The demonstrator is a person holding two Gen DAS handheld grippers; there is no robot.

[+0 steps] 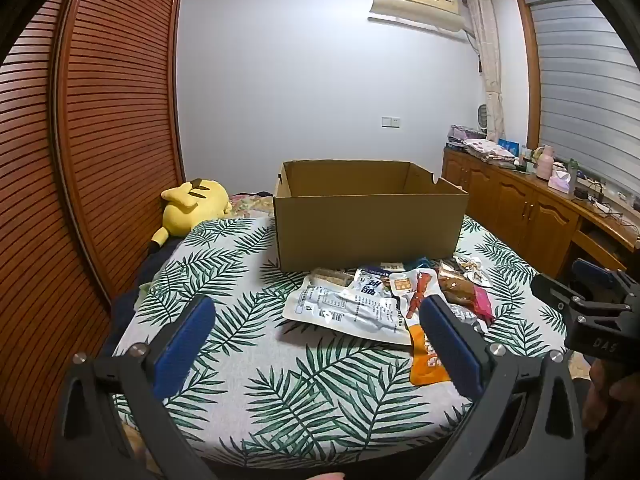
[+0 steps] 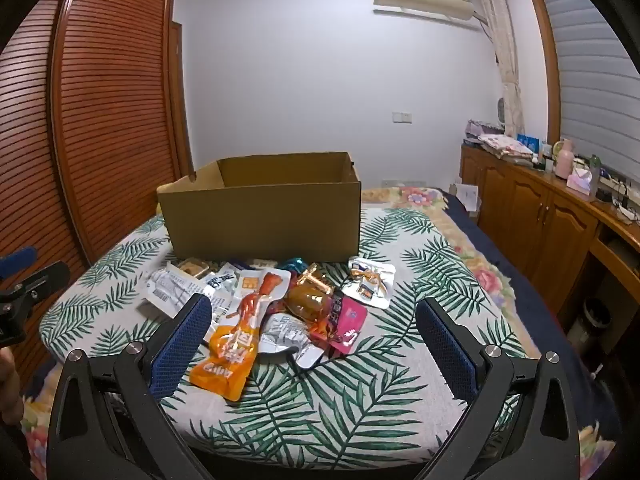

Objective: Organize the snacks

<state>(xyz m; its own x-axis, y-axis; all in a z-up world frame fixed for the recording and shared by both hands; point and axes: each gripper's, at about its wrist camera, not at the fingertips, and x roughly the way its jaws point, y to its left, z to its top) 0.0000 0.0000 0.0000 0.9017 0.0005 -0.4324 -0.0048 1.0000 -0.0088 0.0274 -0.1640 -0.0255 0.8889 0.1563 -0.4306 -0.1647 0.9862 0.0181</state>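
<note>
The left gripper [image 1: 316, 336] and right gripper [image 2: 314, 330] both gape wide, holding nothing; snack packets [image 2: 280, 304] lie heaped mid-bed on the leaf-print cover [image 2: 360, 400] (an orange pouch [image 2: 228, 364] nearest), touching the cardboard box [image 2: 264, 220] behind.

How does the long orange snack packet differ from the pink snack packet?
The orange snack packet is long and lies at the pile's near left edge; the pink snack packet is shorter and lies further right. The orange one shows its whole face; the pink one is partly covered. Both lie flat on the leaf-print cover.
</note>
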